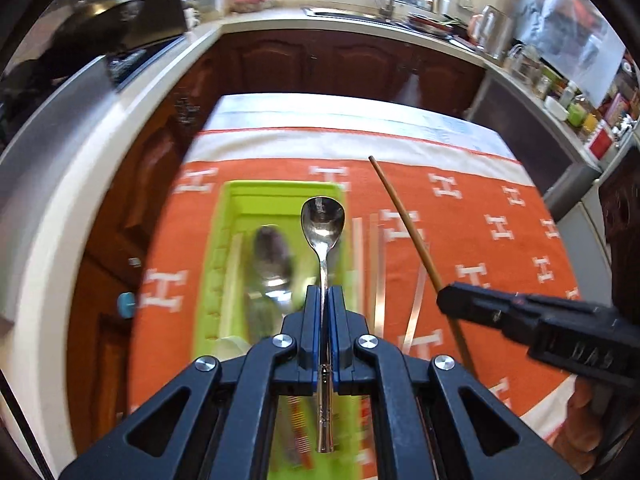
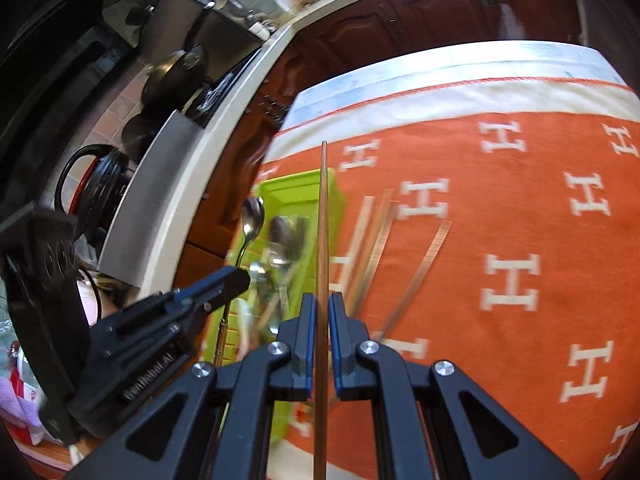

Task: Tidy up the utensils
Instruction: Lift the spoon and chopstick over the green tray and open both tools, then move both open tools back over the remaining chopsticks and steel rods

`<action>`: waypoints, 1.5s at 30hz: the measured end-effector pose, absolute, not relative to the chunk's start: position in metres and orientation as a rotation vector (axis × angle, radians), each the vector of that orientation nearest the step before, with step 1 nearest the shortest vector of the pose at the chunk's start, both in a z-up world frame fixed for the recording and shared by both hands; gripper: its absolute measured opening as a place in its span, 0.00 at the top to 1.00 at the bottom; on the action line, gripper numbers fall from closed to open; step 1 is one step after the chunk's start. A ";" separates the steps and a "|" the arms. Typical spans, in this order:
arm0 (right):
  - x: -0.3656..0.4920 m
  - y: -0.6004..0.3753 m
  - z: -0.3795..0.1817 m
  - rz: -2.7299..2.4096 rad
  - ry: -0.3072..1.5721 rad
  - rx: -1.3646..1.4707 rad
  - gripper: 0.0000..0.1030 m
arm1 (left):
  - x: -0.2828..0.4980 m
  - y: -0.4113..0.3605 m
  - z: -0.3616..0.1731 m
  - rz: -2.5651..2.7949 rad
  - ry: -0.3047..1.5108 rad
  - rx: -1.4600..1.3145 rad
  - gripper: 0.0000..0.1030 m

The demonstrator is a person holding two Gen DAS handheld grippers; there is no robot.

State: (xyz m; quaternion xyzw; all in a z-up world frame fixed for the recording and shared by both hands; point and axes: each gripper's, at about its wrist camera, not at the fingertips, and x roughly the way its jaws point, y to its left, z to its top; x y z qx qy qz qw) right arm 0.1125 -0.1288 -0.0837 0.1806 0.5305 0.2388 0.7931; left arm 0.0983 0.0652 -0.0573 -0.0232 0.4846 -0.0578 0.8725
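Utensils are partly sorted on a table covered with an orange cloth [image 1: 460, 240] patterned with white letters. A green tray [image 1: 224, 240] sits on the cloth toward the left. Inside it lie at least one large spoon [image 1: 272, 260] and other blurred cutlery; how many pieces, and which compartments they fill, cannot be told.

The left gripper [image 1: 325, 292] is pinching a small metal spoon [image 1: 322, 224] by its handle, held in the air above the tray with its bowl pointing away. The right gripper [image 2: 319, 300] is pinching a single brown chopstick [image 2: 323, 216], lifted above the tray's right edge.

Just right of the tray, several silver chopsticks [image 2: 376, 240] lie loose on the cloth, one apart and angled [image 2: 432, 248]. So some pieces seem to be put away, two are in the grippers, and the loose chopsticks are left.
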 end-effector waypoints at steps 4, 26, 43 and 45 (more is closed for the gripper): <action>0.123 -0.097 -0.082 0.531 1.170 0.395 0.94 | 0.091 0.089 -0.062 -0.081 1.026 -0.047 0.98; 0.127 -0.079 -0.094 0.472 1.254 0.323 0.91 | 0.092 0.108 -0.066 -0.031 1.023 -0.083 0.55; 0.125 -0.145 -0.090 0.339 1.187 0.325 0.89 | 0.078 0.054 -0.050 -0.157 0.957 -0.045 0.45; 0.125 -0.151 -0.099 0.320 1.202 0.342 0.87 | 0.077 0.047 -0.054 -0.177 0.961 -0.043 0.44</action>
